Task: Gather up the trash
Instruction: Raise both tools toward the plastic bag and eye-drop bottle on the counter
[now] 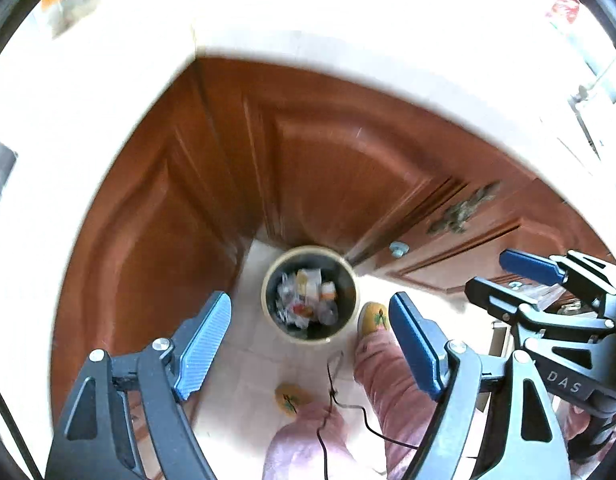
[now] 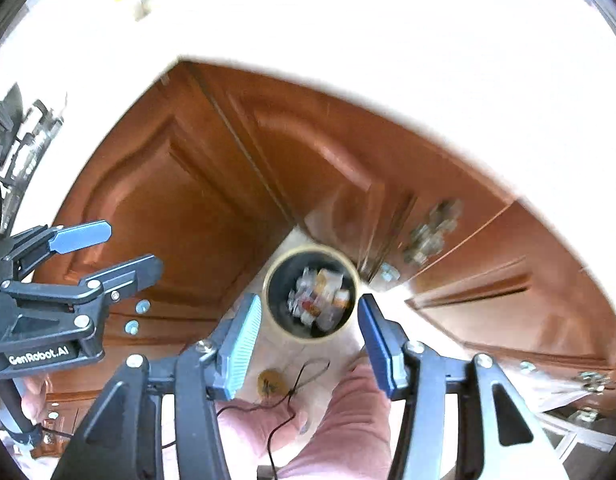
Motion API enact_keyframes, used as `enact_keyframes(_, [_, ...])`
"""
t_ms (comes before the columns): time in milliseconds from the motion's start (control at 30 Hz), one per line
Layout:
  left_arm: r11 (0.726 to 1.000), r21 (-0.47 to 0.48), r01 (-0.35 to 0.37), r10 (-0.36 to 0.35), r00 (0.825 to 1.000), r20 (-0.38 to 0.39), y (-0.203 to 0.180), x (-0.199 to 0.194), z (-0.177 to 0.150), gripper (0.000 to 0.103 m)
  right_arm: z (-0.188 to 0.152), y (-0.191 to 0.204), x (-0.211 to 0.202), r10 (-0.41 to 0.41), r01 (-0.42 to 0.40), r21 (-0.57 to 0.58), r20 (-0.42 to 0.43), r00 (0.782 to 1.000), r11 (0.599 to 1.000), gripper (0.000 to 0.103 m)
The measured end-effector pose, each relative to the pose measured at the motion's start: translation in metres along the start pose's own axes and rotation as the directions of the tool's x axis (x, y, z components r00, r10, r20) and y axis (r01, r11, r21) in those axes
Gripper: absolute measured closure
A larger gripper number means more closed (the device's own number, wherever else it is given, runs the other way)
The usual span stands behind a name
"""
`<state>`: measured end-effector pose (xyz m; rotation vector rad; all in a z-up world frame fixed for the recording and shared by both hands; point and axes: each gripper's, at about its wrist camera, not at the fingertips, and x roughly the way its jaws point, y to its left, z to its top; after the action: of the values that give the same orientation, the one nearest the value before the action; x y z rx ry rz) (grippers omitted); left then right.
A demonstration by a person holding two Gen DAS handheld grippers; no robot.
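Trash (image 1: 308,298) fills round bin (image 1: 267,280) on tiled floor beside wooden cabinets (image 1: 167,200). Left gripper (image 1: 310,340) and right gripper (image 2: 310,334) both released, empty, high above bin.

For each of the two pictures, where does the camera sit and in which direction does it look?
Left wrist view: sits on the left tongs, looks steeply down at the trash bin on the floor by the wooden cabinets; shows its own open blue pads, the right tongs at right, pink trouser legs and slippers.
Right wrist view: sits on the right tongs, also looks down at the bin; shows its open pads, the left tongs at left, a pink leg.
Shared: the bin with trash, cabinets, white counter edge, each other's tongs.
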<state>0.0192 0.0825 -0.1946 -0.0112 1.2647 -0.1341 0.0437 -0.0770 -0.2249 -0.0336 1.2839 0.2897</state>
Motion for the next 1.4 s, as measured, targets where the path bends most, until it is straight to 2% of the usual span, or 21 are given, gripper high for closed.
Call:
enact_keyframes(167, [0.999, 0.042, 0.003, -0.007, 0.996, 0.089, -0.012, -0.049, 0.025, 0.022, 0.016, -0.002, -0.056, -0.043, 0.047, -0.034, 0.107, 0.993, 0.998, 0.052])
enact_keyframes(300, [0.997, 0.072, -0.003, -0.009, 0.986, 0.164, -0.023, -0.084, 0.047, 0.016, 0.029, -0.007, -0.093, -0.069, 0.078, -0.043, 0.177, 0.982, 0.996, 0.052])
enact_keyframes(400, [0.995, 0.100, -0.007, -0.014, 0.978, 0.210, -0.034, -0.110, 0.068, 0.016, 0.043, -0.012, -0.126, -0.083, 0.094, -0.041, 0.215, 0.973, 0.995, 0.052])
enact_keyframes(633, [0.991, 0.136, 0.016, -0.054, 0.960, 0.274, -0.060, -0.143, 0.119, 0.015, 0.076, -0.037, -0.170, -0.141, 0.157, -0.037, 0.269, 0.953, 0.987, 0.052])
enact_keyframes(767, [0.985, 0.170, -0.004, -0.049, 0.951, 0.306, -0.084, -0.164, 0.156, 0.014, 0.099, -0.062, -0.195, -0.176, 0.196, -0.034, 0.316, 0.932, 0.980, 0.052])
enact_keyframes(1033, [0.962, 0.247, -0.119, 0.008, 0.913, 0.408, -0.134, -0.196, 0.246, 0.010, 0.160, -0.120, -0.247, -0.158, 0.158, 0.032, 0.389, 0.907, 0.987, 0.052])
enact_keyframes(1133, [0.959, 0.257, -0.115, -0.003, 0.908, 0.418, -0.151, -0.204, 0.281, 0.009, 0.186, -0.141, -0.265, -0.149, 0.139, 0.055, 0.409, 0.900, 0.989, 0.052])
enact_keyframes(1267, [0.962, 0.256, -0.094, -0.019, 0.913, 0.407, -0.165, -0.207, 0.330, 0.009, 0.223, -0.173, -0.280, -0.138, 0.110, 0.092, 0.417, 0.898, 0.990, 0.052])
enact_keyframes(1400, [0.959, 0.261, -0.113, -0.009, 0.905, 0.425, -0.180, -0.205, 0.379, 0.008, 0.260, -0.200, -0.286, -0.118, 0.074, 0.119, 0.429, 0.896, 0.990, 0.052])
